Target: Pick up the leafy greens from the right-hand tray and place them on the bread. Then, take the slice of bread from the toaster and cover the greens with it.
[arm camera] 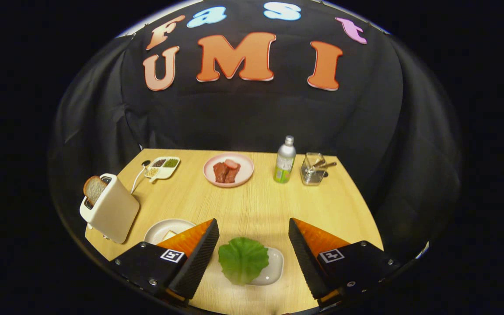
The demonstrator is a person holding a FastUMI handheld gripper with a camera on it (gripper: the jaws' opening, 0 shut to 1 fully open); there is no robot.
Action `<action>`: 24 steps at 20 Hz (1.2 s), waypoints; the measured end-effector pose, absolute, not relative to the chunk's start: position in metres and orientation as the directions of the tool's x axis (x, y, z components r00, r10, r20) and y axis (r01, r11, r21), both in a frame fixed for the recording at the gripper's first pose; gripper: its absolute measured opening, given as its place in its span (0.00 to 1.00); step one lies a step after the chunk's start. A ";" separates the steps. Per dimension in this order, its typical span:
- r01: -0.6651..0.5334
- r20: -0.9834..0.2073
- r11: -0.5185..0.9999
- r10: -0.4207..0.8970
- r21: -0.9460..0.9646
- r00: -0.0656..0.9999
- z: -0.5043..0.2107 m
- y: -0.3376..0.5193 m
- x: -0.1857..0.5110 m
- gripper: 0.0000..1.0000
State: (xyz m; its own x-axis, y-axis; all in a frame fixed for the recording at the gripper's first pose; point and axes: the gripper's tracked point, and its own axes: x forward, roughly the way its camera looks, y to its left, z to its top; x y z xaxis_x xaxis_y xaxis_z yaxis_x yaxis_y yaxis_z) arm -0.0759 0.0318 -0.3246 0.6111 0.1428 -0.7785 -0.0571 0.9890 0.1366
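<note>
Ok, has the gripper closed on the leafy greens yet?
No, the gripper stands open, its fingers apart on either side of the leafy greens, which lie untouched on their small tray.

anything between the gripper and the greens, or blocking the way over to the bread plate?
Nothing visible. The open gripper has the leafy greens between its fingers on the small white tray. The white plate with the bread sits beside it, partly hidden behind one finger; the toaster stands beyond.

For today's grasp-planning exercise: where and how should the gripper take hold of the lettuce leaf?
Pinch the lettuce leaf across its ruffled edges, coming straight down from above. It lies flat on the small white tray, between the open gripper fingers.
</note>
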 end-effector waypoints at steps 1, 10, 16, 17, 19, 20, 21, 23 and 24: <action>-0.059 -0.803 0.989 0.145 0.136 0.579 -0.339 0.032 -0.083 0.95; -0.102 -0.945 0.982 0.180 0.157 0.274 -0.452 0.059 -0.142 0.92; -0.151 -0.965 0.975 0.189 0.163 0.183 -0.485 0.073 -0.149 0.86; -0.157 -0.970 0.976 0.176 0.150 0.168 -0.491 0.072 -0.151 0.81; -0.144 -0.975 0.978 0.169 0.149 0.145 -0.501 0.071 -0.155 0.75; -0.121 -0.980 0.983 0.155 0.140 0.123 -0.507 0.068 -0.160 0.73; -0.099 -0.978 0.984 0.159 0.146 0.136 -0.509 0.068 -0.158 0.70; -0.096 -0.976 0.985 0.160 0.146 0.149 -0.508 0.067 -0.156 0.64; -0.120 -0.976 0.981 0.166 0.149 0.144 -0.509 0.067 -0.157 0.63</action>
